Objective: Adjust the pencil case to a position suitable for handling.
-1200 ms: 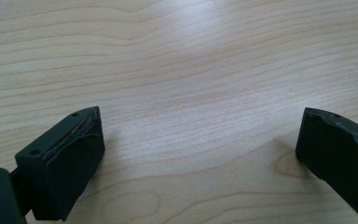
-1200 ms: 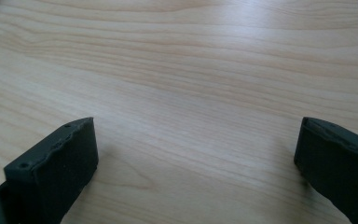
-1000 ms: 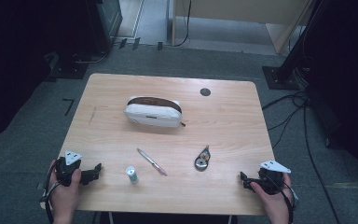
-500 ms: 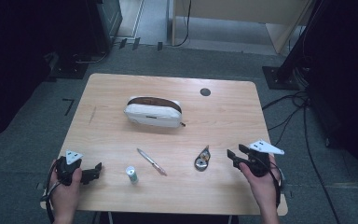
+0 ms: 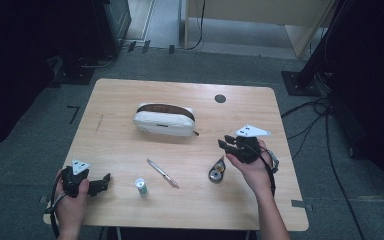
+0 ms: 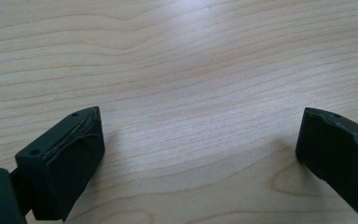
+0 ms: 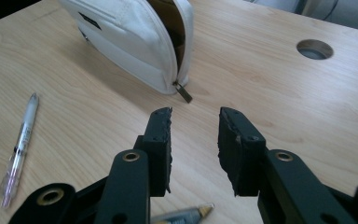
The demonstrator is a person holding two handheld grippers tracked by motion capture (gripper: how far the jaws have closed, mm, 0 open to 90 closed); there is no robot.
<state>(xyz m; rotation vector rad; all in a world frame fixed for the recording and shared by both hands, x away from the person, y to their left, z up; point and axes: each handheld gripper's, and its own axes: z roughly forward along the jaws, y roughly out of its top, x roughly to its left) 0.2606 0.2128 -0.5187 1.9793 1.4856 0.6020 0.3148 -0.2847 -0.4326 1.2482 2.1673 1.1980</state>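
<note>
a white pouch (image 5: 164, 120) lies at the centre of the table (image 5: 130, 145), its zip open on a brown inside; contents and its small dark label can't be read. lower centre lie a pen (image 5: 162, 173), a small cylinder (image 5: 140, 186) and a tape roll (image 5: 216, 171). the right gripper (image 7: 193, 140) hovers partly open, empty. the left gripper (image 6: 196, 154), lower left, gapes wide over bare wood.

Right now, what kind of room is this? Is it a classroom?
Probably not a classroom; more likely a lab or recording room. A lone wooden table stands on grey carpet, with cables across the floor, dark equipment stands around it, and a person working a gripper in each hand.
</note>
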